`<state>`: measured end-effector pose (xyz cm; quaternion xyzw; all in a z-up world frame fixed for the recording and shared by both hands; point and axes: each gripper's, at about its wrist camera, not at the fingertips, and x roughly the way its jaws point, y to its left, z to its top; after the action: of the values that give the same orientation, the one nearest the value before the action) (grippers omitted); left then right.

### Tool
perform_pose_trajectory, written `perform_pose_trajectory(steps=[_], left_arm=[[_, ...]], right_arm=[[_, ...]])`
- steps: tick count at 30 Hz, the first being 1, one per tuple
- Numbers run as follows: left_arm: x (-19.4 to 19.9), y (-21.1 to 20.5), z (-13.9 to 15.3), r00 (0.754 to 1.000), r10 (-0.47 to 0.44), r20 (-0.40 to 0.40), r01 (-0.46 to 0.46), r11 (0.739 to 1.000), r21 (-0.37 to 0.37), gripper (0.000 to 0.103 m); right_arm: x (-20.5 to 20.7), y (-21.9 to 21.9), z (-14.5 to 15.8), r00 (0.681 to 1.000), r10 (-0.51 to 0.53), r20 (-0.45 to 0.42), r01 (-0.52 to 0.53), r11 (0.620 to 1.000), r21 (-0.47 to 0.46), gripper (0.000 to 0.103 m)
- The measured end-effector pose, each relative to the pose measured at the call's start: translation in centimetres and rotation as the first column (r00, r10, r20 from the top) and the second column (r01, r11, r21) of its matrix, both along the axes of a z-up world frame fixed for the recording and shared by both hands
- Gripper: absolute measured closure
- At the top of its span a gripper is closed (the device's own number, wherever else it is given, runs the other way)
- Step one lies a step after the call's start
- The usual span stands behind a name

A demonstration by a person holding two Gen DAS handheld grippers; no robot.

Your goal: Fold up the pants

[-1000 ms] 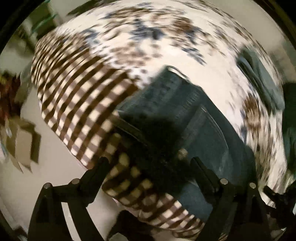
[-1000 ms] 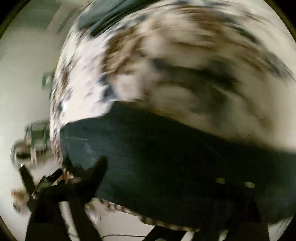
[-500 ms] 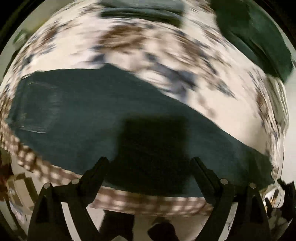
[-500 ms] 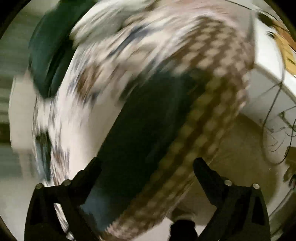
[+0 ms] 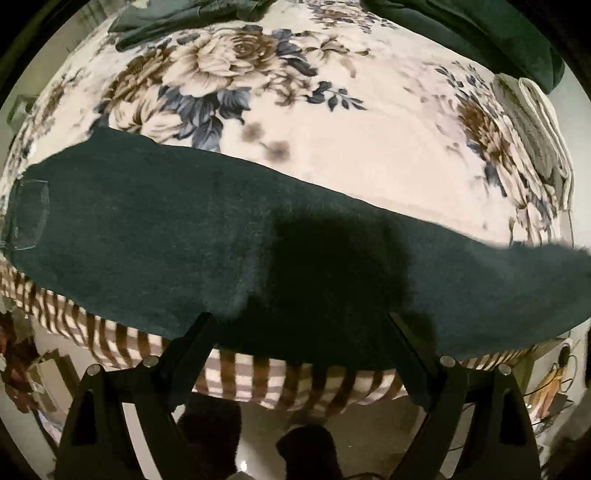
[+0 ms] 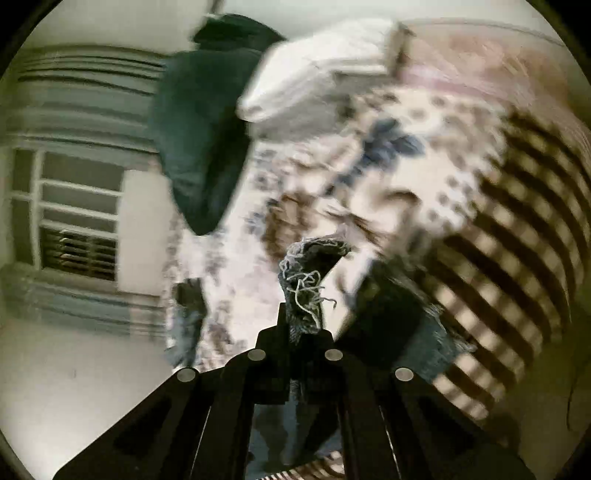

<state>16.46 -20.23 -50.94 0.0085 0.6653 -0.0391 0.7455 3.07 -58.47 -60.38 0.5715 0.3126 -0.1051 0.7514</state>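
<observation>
Right wrist view is showing the right tool point(image 6: 295, 325) pinching the pants' point(image 5: 221, 251) frayed hem point(image 6: 306, 280); the left tool point(image 5: 299, 325) is hovering spread over them.

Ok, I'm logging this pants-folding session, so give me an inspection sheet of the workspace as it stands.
Surface: floral blanket on a bed, over a brown checked cover.
Job's things: dark pants laid lengthwise along the near edge, back pocket at the left end.
Clutter: dark garment at the far right, another at the far left, folded white cloth.
Grippers: left gripper open over the pants; right gripper shut on a frayed hem of the pants.
Cables: wires on the floor at right.
Surroundings: window, blurred.
</observation>
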Motion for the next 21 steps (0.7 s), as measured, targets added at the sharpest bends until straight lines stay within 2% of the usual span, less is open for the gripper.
perform_pose_trajectory(steps=[3, 4, 6, 7, 8, 10, 12, 17, 18, 19, 21], left_arm=[[0.0, 0.0, 0.0, 1.000, 0.005, 0.004, -0.005, 1.000, 0.015, 0.013], [-0.1, -0.1, 0.0, 1.000, 0.005, 0.008, -0.005, 1.000, 0.018, 0.013], [0.0, -0.4, -0.3, 1.000, 0.005, 0.007, -0.005, 1.000, 0.028, 0.013], [-0.1, -0.5, -0.4, 1.000, 0.005, 0.005, -0.005, 1.000, 0.026, 0.013], [-0.2, -0.5, -0.5, 1.000, 0.002, 0.004, -0.002, 1.000, 0.027, 0.013], [-0.4, -0.8, -1.0, 1.000, -0.008, 0.003, 0.008, 0.999, 0.037, 0.013], [-0.6, -0.9, -1.7, 1.000, -0.013, -0.005, 0.013, 0.999, 0.042, 0.013], [-0.5, -0.8, -3.2, 1.000, 0.007, -0.021, -0.006, 0.999, 0.040, 0.013], [-0.3, -0.8, -3.3, 1.000, 0.011, -0.014, -0.010, 0.999, 0.039, 0.013], [0.0, -0.7, -3.5, 1.000, 0.014, -0.007, -0.013, 0.999, 0.044, 0.013], [0.8, -0.5, -3.9, 1.000, 0.021, 0.002, -0.021, 0.999, 0.043, 0.013]], right_arm=[[-0.5, -1.6, -2.9, 0.999, 0.018, -0.033, -0.017, 0.999, 0.028, 0.099], [-0.5, -2.1, -4.9, 0.996, 0.034, -0.083, -0.031, 0.999, 0.038, 0.099], [-1.3, -1.8, -9.9, 0.962, 0.104, -0.253, -0.080, 0.992, 0.101, 0.097], [-2.3, -1.9, -11.9, 0.944, 0.118, -0.307, -0.075, 0.986, 0.150, 0.091], [-3.6, -2.0, -12.8, 0.950, 0.102, -0.297, -0.049, 0.982, 0.180, 0.087], [-5.8, -1.8, -12.4, 0.974, 0.041, -0.223, 0.005, 0.979, 0.202, 0.056], [-6.5, -1.3, -12.2, 0.991, 0.002, -0.135, 0.032, 0.968, 0.250, 0.045], [-4.1, 0.4, -14.4, 0.994, 0.011, -0.110, 0.023, 0.954, 0.299, 0.045], [-3.5, 0.5, -14.7, 0.995, -0.005, -0.098, 0.034, 0.954, 0.299, 0.048], [-3.0, 0.7, -14.8, 0.997, -0.024, -0.067, 0.043, 0.953, 0.299, 0.058], [-1.7, 0.9, -14.6, 0.999, -0.039, -0.017, 0.042, 0.951, 0.305, 0.063]])
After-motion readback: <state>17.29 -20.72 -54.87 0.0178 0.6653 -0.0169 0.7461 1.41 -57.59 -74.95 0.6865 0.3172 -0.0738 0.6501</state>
